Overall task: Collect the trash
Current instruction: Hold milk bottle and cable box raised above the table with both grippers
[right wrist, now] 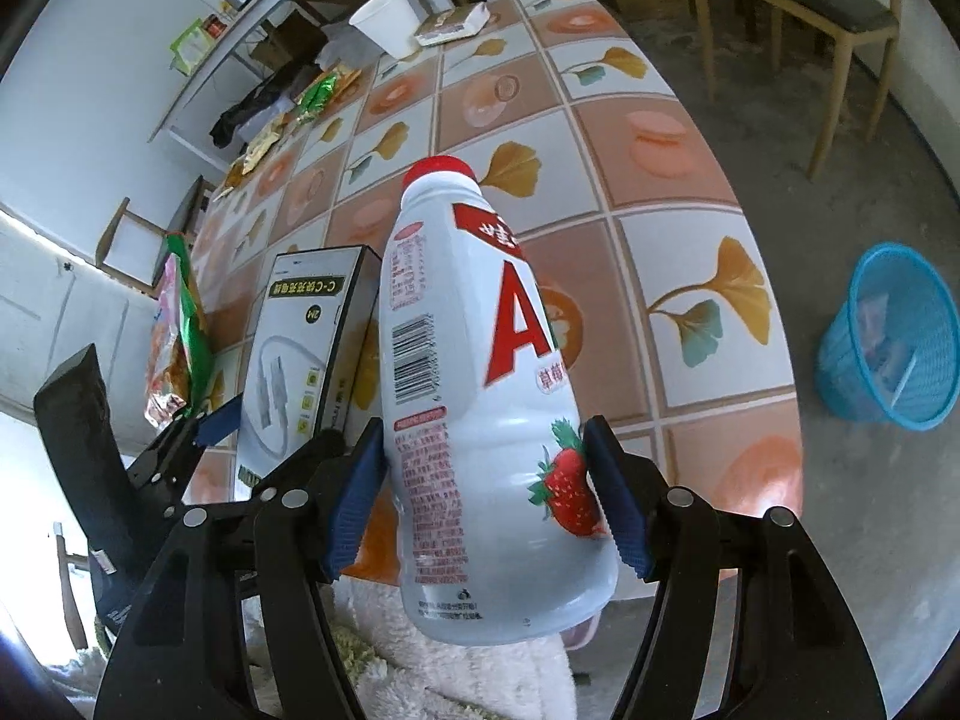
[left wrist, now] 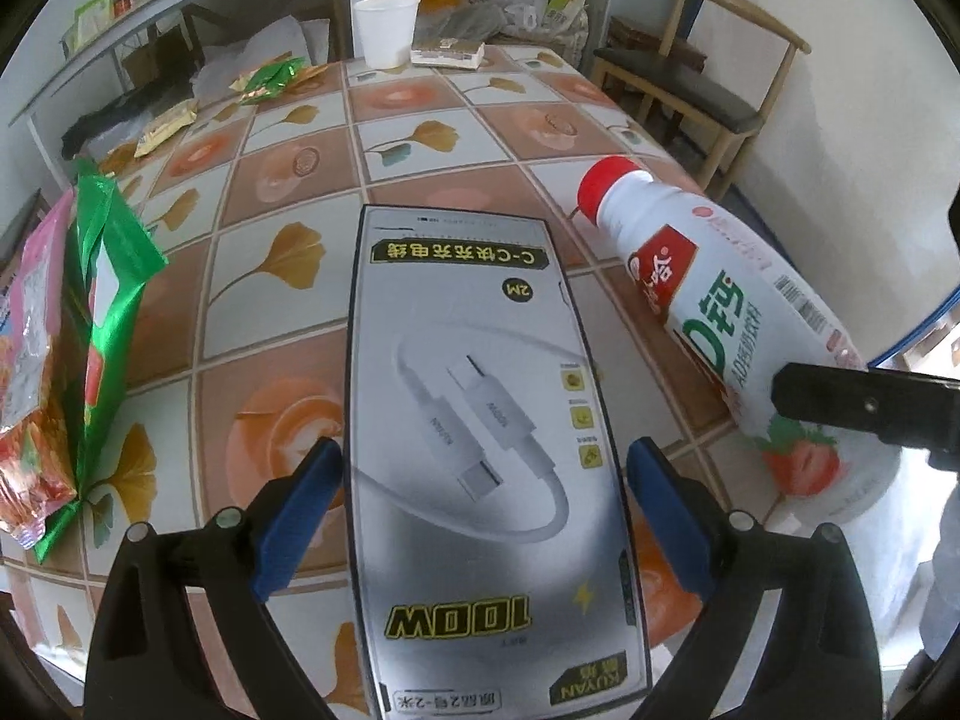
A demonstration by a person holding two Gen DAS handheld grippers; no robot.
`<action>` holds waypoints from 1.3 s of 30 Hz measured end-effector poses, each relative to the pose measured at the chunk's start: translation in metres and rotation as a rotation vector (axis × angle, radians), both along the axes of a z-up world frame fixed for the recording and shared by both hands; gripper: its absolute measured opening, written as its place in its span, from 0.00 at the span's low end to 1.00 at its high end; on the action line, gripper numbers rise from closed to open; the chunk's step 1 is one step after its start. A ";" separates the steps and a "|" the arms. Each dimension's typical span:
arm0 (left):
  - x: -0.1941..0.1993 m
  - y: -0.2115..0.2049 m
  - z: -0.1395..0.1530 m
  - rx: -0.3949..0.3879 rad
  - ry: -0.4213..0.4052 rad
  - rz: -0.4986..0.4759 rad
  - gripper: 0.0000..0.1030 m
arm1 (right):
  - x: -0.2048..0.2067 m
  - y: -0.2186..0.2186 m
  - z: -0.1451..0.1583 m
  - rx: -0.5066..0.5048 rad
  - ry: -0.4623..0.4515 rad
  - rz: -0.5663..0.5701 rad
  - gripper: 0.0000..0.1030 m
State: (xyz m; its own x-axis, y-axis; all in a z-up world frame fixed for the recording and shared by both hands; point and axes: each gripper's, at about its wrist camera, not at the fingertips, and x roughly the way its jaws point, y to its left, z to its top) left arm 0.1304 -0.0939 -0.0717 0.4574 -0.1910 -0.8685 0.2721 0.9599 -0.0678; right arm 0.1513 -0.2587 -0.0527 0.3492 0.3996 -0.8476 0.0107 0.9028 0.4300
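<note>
The left tool point(left wrist: 483, 468) clamps a grey charging-cable box point(left wrist: 480, 420) between its blue pads, box pointing forward over the tiled bench point(left wrist: 420, 138). Beside it to the right, the right tool point(right wrist: 483, 492) grips a white strawberry-milk bottle point(right wrist: 480, 390), red cap forward. Snack wrappers point(left wrist: 54, 348) lie left of the left tool; a blue mesh basket point(right wrist: 888, 336) stands on the floor right of the right tool.

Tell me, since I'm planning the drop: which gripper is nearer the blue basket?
Right. The right gripper, holding the bottle, sits at the table edge nearest the blue basket on the floor. The left gripper, holding the cable box, is farther away.
</note>
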 end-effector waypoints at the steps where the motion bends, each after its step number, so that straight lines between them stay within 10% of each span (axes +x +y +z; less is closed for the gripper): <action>1: 0.001 0.000 -0.001 0.009 0.001 0.003 0.91 | 0.000 -0.001 -0.001 0.005 -0.002 0.000 0.61; 39: -0.002 0.011 -0.003 -0.015 0.000 0.019 0.86 | 0.032 0.016 -0.003 -0.084 0.067 0.119 0.62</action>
State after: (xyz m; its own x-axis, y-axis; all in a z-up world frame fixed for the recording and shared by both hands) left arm 0.1288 -0.0830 -0.0747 0.4609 -0.1953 -0.8657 0.2535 0.9638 -0.0825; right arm 0.1829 -0.2427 -0.0557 0.2449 0.3616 -0.8996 -0.0725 0.9321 0.3549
